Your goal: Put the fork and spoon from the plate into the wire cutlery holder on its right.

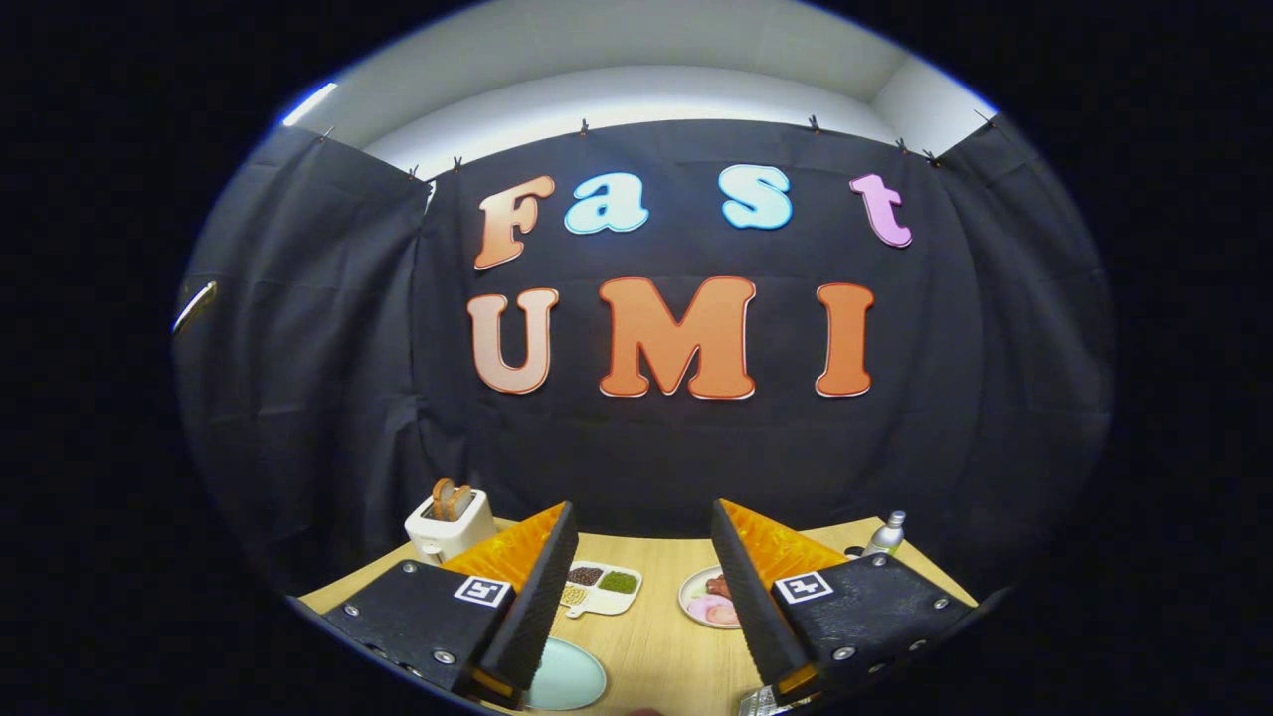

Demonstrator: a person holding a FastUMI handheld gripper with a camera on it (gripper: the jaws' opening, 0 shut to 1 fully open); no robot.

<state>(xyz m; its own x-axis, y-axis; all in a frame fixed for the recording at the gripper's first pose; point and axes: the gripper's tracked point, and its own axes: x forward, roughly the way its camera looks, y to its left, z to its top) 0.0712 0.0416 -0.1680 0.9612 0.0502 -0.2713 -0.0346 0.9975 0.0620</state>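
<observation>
Holding my fingers (644, 597) spread wide and empty above the pale wooden counter (666, 646), I see a round pale-green plate (567, 678) by the left finger; fork and spoon I cannot make out. A silvery wire edge (761, 701), perhaps the holder, sits by the right. Cutlery is likely stiff, light, slippery; I would pinch mid-handle.

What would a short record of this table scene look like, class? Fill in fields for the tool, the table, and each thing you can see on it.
tool: tool, fingers open and spread, nothing between them
table: wooden table
toaster: white toaster with toast in its slots, beyond the left finger
tray: divided tray of grains, just ahead between the fingers
food plate: plate with pink food, partly behind the right finger
bottle: bottle, beyond the right finger
pale plate: pale green plate, by the left finger's base
fork and spoon: cannot tell
</observation>
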